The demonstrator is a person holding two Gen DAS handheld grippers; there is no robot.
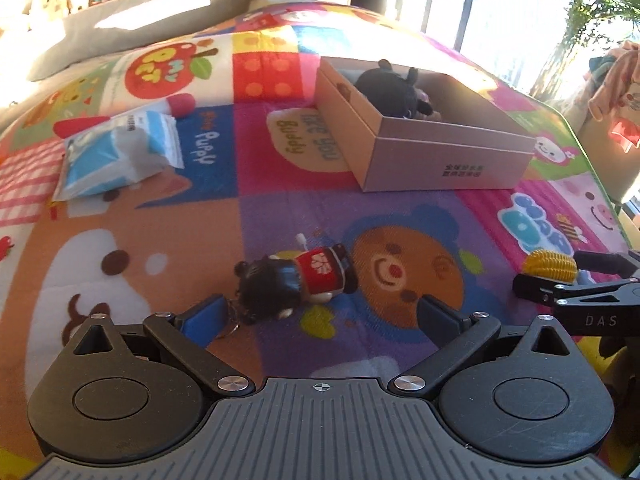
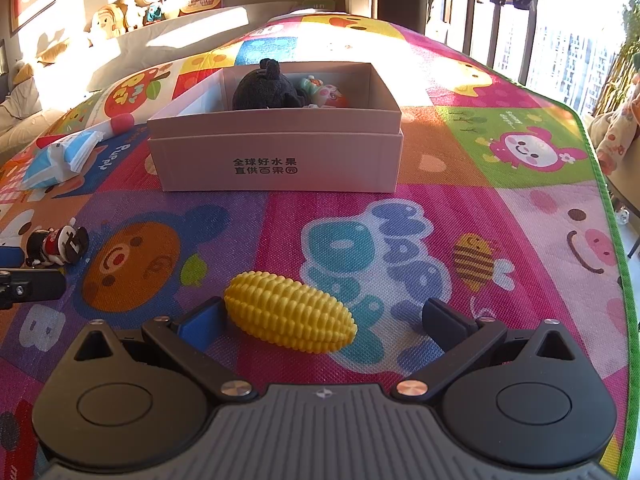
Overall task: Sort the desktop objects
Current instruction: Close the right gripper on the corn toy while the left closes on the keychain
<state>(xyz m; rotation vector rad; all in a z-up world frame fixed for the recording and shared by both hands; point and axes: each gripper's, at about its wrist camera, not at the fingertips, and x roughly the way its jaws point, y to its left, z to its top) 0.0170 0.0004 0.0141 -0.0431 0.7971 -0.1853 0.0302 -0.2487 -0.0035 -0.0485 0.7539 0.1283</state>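
A small black and red wind-up figure (image 1: 296, 278) lies on the patterned play mat, just ahead of my open left gripper (image 1: 322, 314); it also shows in the right wrist view (image 2: 56, 246). A yellow toy corn (image 2: 290, 316) lies between the fingers of my open right gripper (image 2: 322, 320), close to the left finger; it also shows in the left wrist view (image 1: 550, 266). A pink cardboard box (image 2: 276, 160) stands further back and holds a black plush toy (image 2: 264, 90) and a colourful small toy (image 2: 326, 94).
A blue and white tissue pack (image 1: 120, 152) lies at the left of the mat beside a red-capped object (image 1: 180, 104). A grey pillow (image 1: 132, 24) and plush toys (image 2: 120, 16) are at the back. The mat's green edge (image 2: 616, 216) runs down the right.
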